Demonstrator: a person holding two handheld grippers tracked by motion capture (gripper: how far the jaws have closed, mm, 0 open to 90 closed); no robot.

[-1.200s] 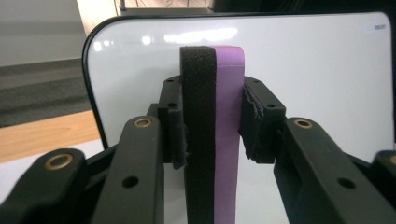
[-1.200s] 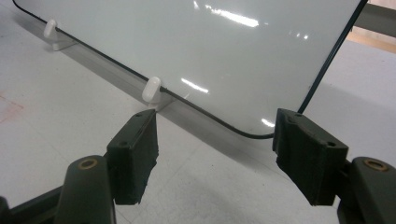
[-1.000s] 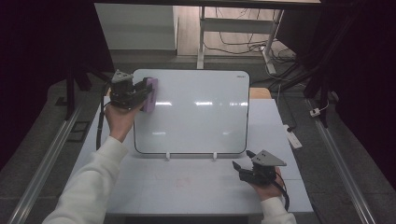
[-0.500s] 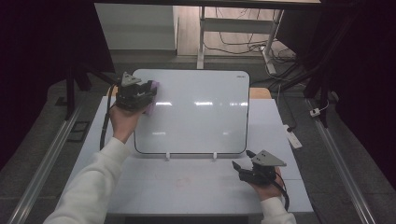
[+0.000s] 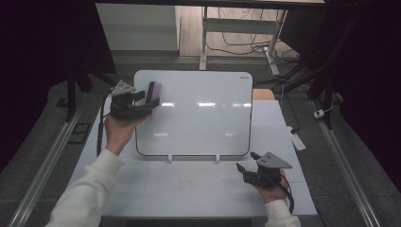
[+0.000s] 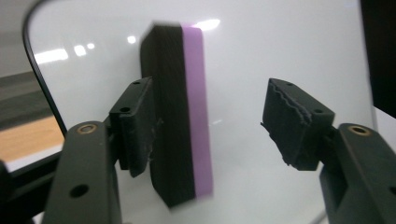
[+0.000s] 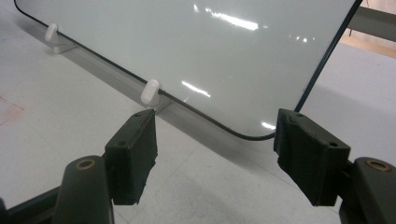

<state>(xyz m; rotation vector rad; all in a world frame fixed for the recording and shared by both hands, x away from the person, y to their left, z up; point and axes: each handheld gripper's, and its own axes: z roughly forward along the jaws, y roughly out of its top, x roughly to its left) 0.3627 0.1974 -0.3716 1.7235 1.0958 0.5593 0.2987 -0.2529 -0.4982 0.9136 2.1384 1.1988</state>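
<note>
A white whiteboard stands tilted on the table on two white clips. A black eraser with a purple back sits at the board's upper left. My left gripper is there, open. In the left gripper view the eraser lies against one jaw, a wide gap separates it from the other jaw, and the whiteboard is behind it. My right gripper is open and empty near the table's front right. In the right gripper view my right gripper faces the lower corner of the whiteboard.
The pale table top stretches in front of the board, with a faint red mark on it. A white clip holds the board's lower edge. A white power strip lies at the table's right edge. Metal rails run along both sides.
My left hand has turned and dropped slightly beside the eraser, which stays at the board's upper left. The right gripper has not moved.
</note>
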